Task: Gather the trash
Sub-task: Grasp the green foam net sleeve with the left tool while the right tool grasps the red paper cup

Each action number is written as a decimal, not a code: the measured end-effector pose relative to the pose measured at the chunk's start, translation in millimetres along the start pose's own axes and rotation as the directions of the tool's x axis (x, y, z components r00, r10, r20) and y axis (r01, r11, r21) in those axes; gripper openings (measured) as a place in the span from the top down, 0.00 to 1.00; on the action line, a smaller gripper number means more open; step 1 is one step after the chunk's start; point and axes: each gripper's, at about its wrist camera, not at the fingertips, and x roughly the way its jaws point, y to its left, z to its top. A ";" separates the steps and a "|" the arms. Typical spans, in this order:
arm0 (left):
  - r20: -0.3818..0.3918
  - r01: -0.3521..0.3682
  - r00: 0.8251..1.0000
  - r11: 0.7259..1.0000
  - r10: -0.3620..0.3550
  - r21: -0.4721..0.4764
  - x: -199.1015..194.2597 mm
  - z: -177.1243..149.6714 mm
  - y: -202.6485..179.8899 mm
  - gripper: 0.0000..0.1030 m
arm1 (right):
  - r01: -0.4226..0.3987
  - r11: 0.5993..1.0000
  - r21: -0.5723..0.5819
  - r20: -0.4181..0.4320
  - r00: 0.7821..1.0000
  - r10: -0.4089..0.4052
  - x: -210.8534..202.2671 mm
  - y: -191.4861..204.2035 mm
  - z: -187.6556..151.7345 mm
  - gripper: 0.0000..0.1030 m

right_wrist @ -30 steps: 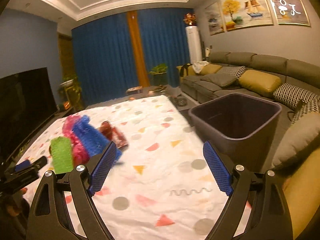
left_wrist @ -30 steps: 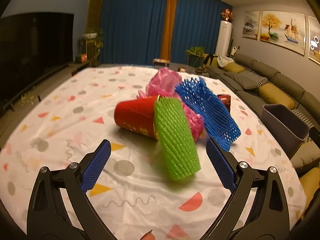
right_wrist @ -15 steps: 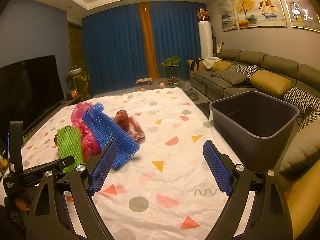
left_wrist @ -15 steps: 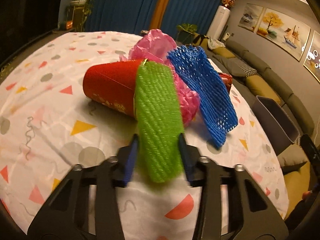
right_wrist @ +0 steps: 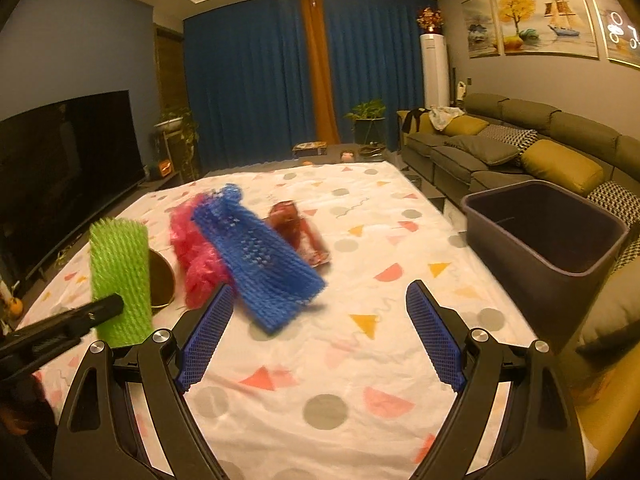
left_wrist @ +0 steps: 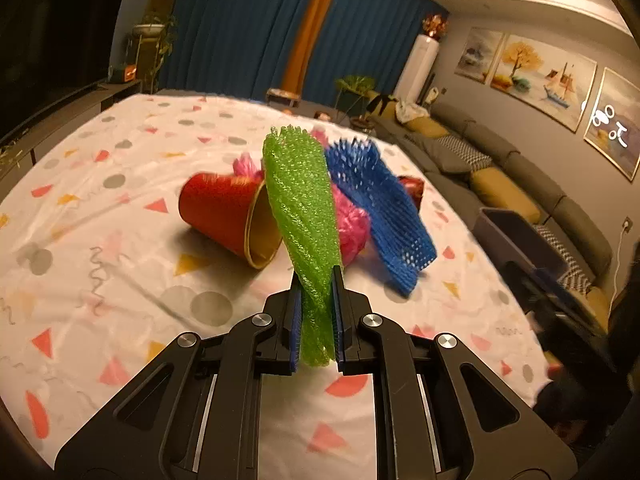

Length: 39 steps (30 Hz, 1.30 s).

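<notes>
A green foam net sleeve (left_wrist: 302, 208) stands up from my left gripper (left_wrist: 314, 284), whose closing jaws pinch its near end; it also shows in the right wrist view (right_wrist: 120, 272). Behind it lie a red paper cup (left_wrist: 224, 216) on its side, a crumpled pink bag (left_wrist: 352, 228), a blue foam net (left_wrist: 384, 216) and a dark red wrapper (left_wrist: 412, 190). My right gripper (right_wrist: 316, 332) stands open above the cloth, just in front of the blue foam net (right_wrist: 260, 260), with nothing between its pads. The dark bin (right_wrist: 544, 232) stands at the table's right edge.
The table (right_wrist: 360, 360) wears a white cloth with coloured shapes. A sofa (right_wrist: 540, 148) runs along the right wall beyond the bin. A television (right_wrist: 68, 160) fills the left side. Blue curtains and plants stand at the far end.
My left gripper closed on the green sleeve and lifted its far end off the pile. The right gripper swung left toward the blue net, still open.
</notes>
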 end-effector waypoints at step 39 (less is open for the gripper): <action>0.087 -0.122 0.987 0.984 0.134 -0.127 -56.5 -7.5 100.6 0.88 | -0.422 0.907 0.008 -0.301 0.863 0.405 88.7 193.3 -16.0 0.76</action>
